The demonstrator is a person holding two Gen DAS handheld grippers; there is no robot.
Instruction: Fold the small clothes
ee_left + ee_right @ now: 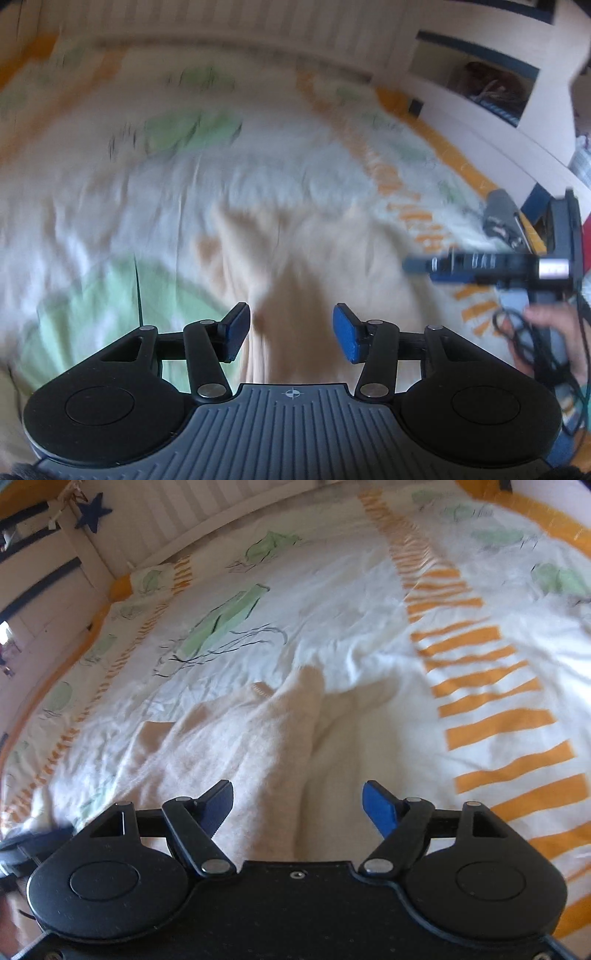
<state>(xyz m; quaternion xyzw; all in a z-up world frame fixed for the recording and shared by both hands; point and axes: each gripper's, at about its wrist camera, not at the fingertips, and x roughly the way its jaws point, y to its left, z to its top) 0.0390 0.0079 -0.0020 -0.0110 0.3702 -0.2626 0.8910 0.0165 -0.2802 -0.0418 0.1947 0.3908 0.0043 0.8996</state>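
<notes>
My right gripper [297,808] hangs over the bed with its jaws standing wide and nothing between the blue pads — the cream garment [236,738] lies below and ahead of it, not in its grip. My left gripper [291,330] is parted too, less widely, and also has nothing in it; its view is smeared with blur, so all I can make out there is the same pale cloth [295,266] directly under and in front of the fingers. The garment sits on the patterned bedsheet [498,672], rumpled, with a raised ridge of fabric running away from me toward the far side of the bed and ending in a narrow tip — a sleeve or a leg, I cannot tell which. That ridge is the long axis as I read it, and it lines up almost with the way my right gripper points, passing just left of centre between the jaws. The flatter spread of the cloth reaches off to the left of the ridge, the side my left gripper should be on. In the left view my right gripper [480,266] shows off to the right with my hand [554,343] on it. I judge both about equally near the garment's near edge.
</notes>
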